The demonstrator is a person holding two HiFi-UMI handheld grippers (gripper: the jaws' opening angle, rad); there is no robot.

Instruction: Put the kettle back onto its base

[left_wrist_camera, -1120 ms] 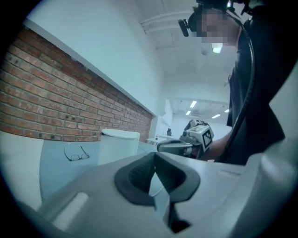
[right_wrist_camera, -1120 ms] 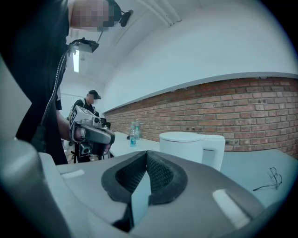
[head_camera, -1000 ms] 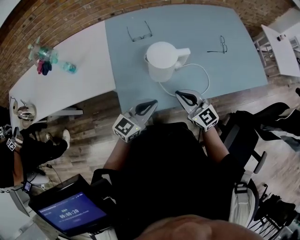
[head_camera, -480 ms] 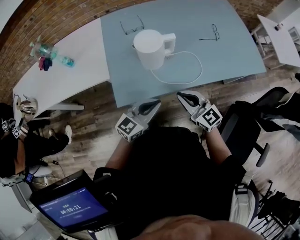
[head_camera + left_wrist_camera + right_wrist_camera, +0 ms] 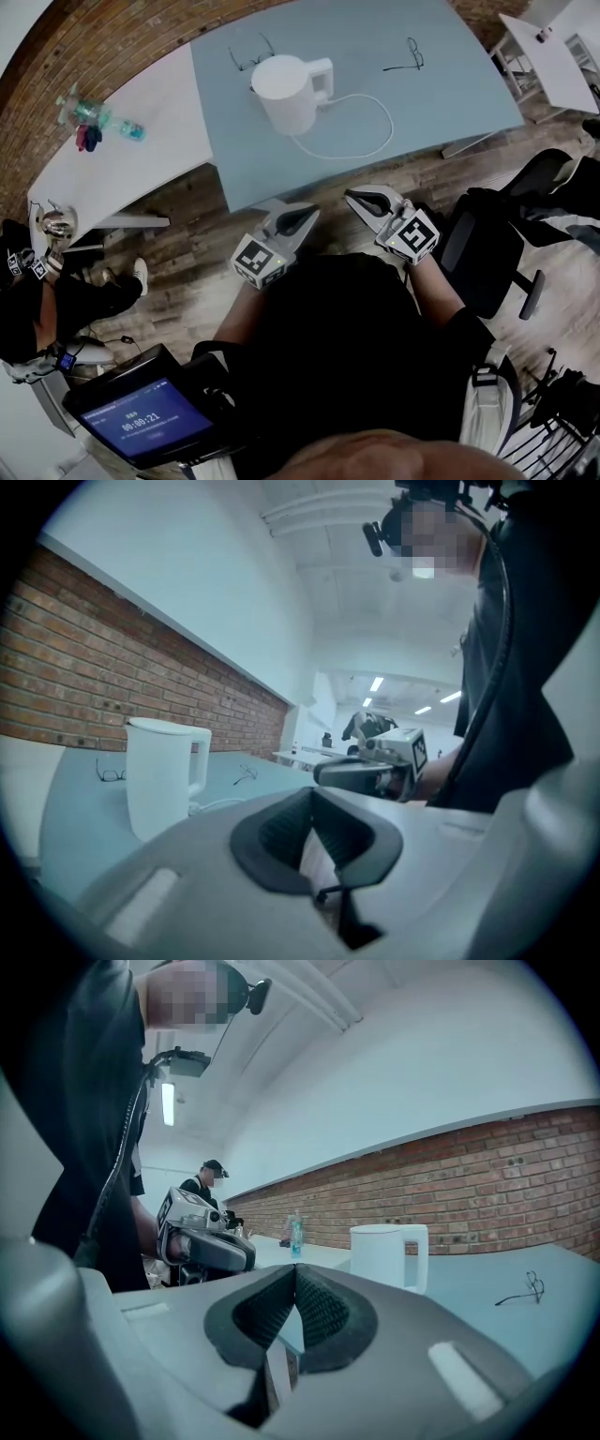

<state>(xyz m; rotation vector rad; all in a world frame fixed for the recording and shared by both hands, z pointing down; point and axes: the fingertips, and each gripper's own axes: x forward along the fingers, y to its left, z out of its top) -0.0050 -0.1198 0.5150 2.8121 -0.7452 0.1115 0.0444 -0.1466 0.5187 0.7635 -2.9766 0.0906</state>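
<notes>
A white kettle (image 5: 281,92) stands upright on the blue-grey table (image 5: 450,84), handle to the right. Its white cord (image 5: 361,141) loops across the tabletop. The kettle hides whatever lies under it, so no base shows. Both grippers hang over the wooden floor, short of the table's near edge. My left gripper (image 5: 307,212) is shut with nothing in it, and so is my right gripper (image 5: 354,196). In the left gripper view the kettle (image 5: 159,775) stands far ahead on the left. In the right gripper view the kettle (image 5: 386,1252) lies beyond the closed jaws.
Two pairs of glasses (image 5: 248,54) (image 5: 405,56) lie on the blue-grey table behind the kettle. A white table (image 5: 141,159) at left carries bottles (image 5: 98,117). A person (image 5: 28,309) sits at far left, an office chair (image 5: 497,248) is at right, and a lit screen (image 5: 141,422) is below.
Both grippers have drawn back from the table's near edge. The table and kettle now sit farther off, higher and more to the left in the head view. Both jaws stayed shut.
</notes>
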